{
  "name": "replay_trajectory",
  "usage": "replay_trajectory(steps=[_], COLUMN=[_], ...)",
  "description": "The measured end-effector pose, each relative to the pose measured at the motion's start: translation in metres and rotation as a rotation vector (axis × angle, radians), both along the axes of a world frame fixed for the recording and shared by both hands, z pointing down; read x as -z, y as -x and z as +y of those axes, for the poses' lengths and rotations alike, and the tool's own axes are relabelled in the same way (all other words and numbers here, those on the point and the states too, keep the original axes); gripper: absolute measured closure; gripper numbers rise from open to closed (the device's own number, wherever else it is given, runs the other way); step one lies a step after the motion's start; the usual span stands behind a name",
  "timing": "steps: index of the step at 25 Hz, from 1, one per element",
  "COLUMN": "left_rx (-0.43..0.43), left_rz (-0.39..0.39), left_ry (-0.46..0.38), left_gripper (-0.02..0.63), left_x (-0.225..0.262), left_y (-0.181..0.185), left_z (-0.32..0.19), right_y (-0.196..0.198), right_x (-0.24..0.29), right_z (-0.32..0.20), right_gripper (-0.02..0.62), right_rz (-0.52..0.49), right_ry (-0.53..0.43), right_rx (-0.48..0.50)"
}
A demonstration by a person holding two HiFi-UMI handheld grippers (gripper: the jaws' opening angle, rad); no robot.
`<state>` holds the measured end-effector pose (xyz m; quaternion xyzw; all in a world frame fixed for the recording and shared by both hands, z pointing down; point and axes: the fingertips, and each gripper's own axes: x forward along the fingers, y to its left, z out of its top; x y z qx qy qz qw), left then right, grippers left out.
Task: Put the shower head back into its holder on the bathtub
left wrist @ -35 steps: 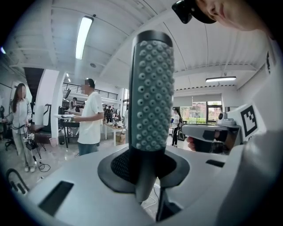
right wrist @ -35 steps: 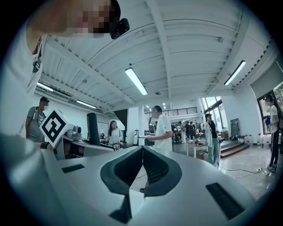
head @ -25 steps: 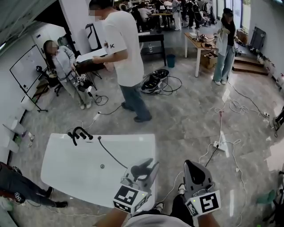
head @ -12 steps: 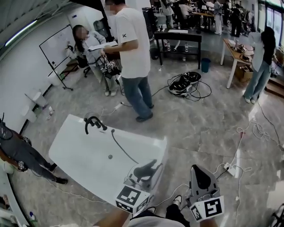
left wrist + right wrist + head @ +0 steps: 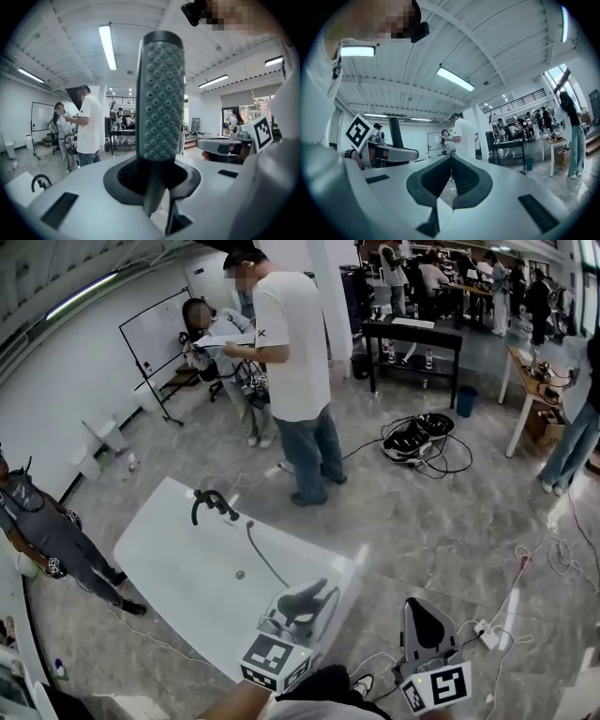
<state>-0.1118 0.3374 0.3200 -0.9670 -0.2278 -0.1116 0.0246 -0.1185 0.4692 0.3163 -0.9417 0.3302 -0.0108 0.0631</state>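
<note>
Left gripper is clamped on the shower head, which stands upright out of its jaws; the right gripper, pinched shut and empty, sits beside it; the hose runs across the bathtub to the black tap fitting at the far end, likely the holder, up-left and nearer the left hand.

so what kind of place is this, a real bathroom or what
Probably an open workshop or lab hall, not a bathroom. The white bathtub stands alone on a wide polished floor, loose cables lie coiled on that floor, and a whiteboard and a black table stand further back.
</note>
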Motion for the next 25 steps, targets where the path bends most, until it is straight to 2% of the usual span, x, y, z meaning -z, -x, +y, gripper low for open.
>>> replay_trajectory(steps=[8, 17, 25], left_rx=[0.088, 0.111, 0.152], left_rz=[0.003, 0.003, 0.014], left_ry=[0.009, 0.025, 0.029], left_gripper=[0.520, 0.520, 0.520], left_x=[-0.003, -0.002, -0.003], left_y=[-0.052, -0.133, -0.183], left_z=[-0.027, -0.058, -0.097], right_y=[-0.064, -0.152, -0.207], right_x=[-0.001, 0.004, -0.003], right_z=[-0.033, -0.078, -0.132], right_gripper=[0.581, 0.581, 0.581], right_rz=[0.011, 0.019, 0.010], right_ry=[0.022, 0.047, 0.070], right_rx=[0.100, 0.161, 0.246])
